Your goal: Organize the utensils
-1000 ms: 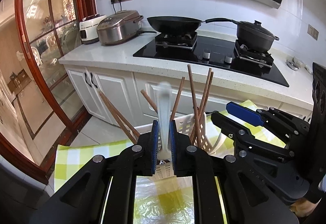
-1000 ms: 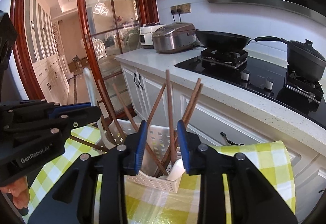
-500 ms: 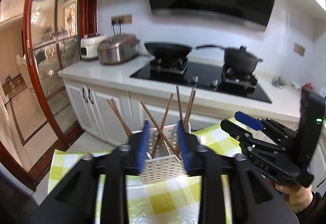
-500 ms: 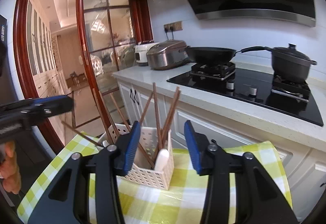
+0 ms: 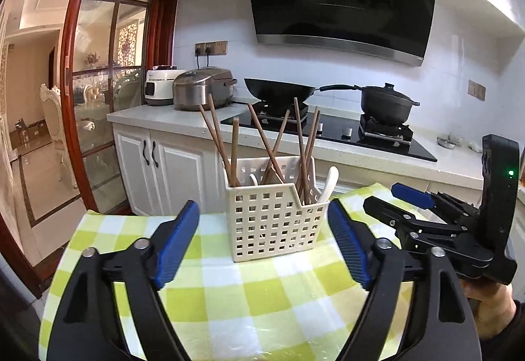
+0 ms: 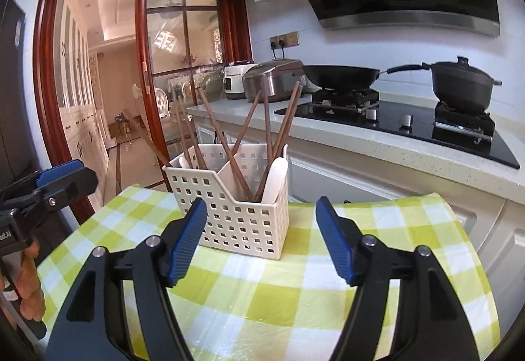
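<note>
A white perforated utensil basket [image 5: 274, 223] stands on a green-checked tablecloth [image 5: 229, 295]; it also shows in the right wrist view [image 6: 236, 216]. Several brown chopsticks [image 5: 300, 148] and white spoons [image 5: 329, 185] stand in it. My left gripper [image 5: 264, 249] is open and empty, a little back from the basket. My right gripper [image 6: 262, 243] is open and empty, also back from the basket; it shows at the right of the left wrist view [image 5: 410, 200]. The left gripper shows at the left edge of the right wrist view [image 6: 62, 177].
Behind the table runs a white counter [image 5: 183, 121] with a rice cooker [image 5: 203, 92], a wok [image 5: 279, 90] and a black pot [image 5: 385, 102] on a black hob. A wood-framed glass door [image 5: 98, 98] stands at the left.
My left gripper let go of a white spoon into the basket and opened wide. Both grippers opened and drew back from the basket.
</note>
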